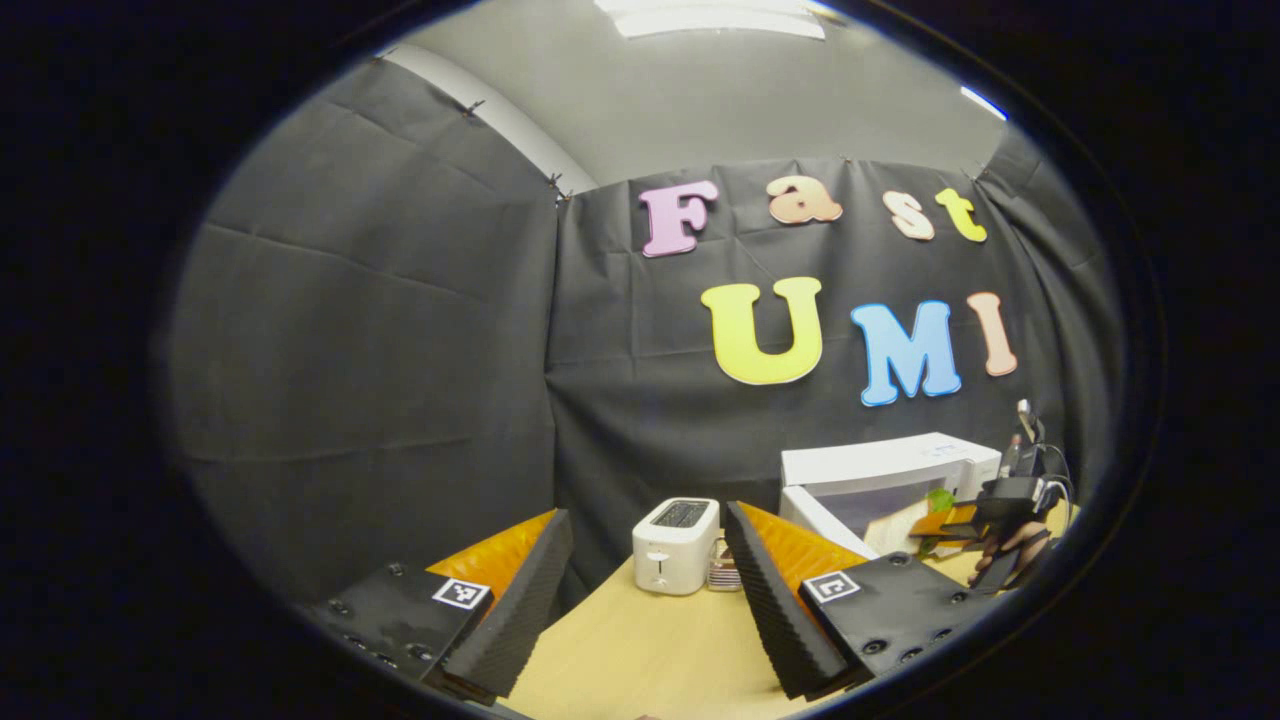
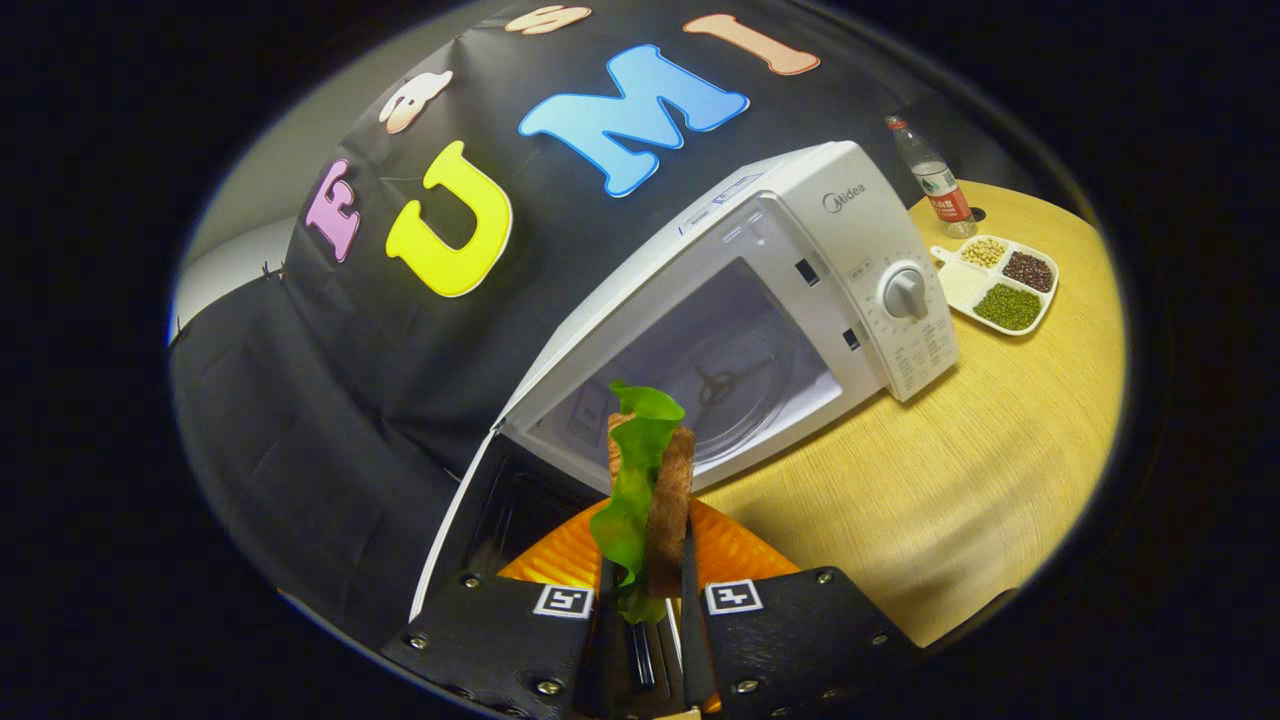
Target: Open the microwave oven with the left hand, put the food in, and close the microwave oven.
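White microwave point(image 2: 760, 300) stands door-open on the table point(image 2: 960, 480), so step 2 is in hand: right gripper point(image 2: 645, 590) clamps the sandwich point(image 2: 650, 480) before the cavity and must reach inside, while left gripper point(image 1: 640, 590) hangs open.

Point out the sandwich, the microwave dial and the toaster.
sandwich point(image 2: 668, 480), right gripper view, on the brown bread slice beside the lettuce.
microwave dial point(image 2: 905, 292), right gripper view, on the round knob's face.
toaster point(image 1: 675, 548), left gripper view, on its white front side.
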